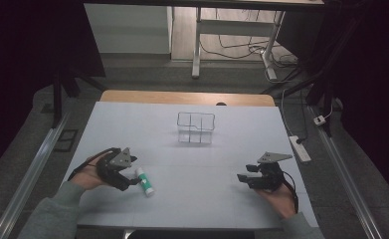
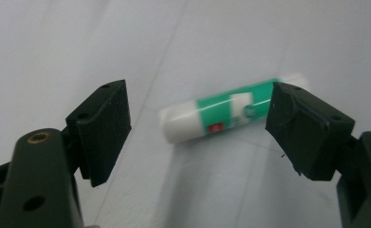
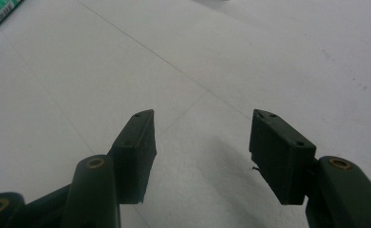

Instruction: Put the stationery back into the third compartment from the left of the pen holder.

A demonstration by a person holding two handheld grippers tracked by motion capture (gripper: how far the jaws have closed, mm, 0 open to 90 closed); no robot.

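The left gripper (image 1: 130, 175) gapes around the glue stick (image 1: 145, 181) without gripping; the right gripper (image 1: 245, 177), well apart from it, stands open, empty.

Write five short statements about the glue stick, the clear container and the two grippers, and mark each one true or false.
1. The green-and-white glue stick lies on its side on the white table. True.
2. The left gripper is clamped on the glue stick. False: its jaws stand open around it, not pressing.
3. The clear divided plastic container holds the glue stick. False: the stick lies on the table nearer the person.
4. The right gripper holds nothing between its open jaws. True.
5. The container stands between the two grippers. False: it stands farther back.
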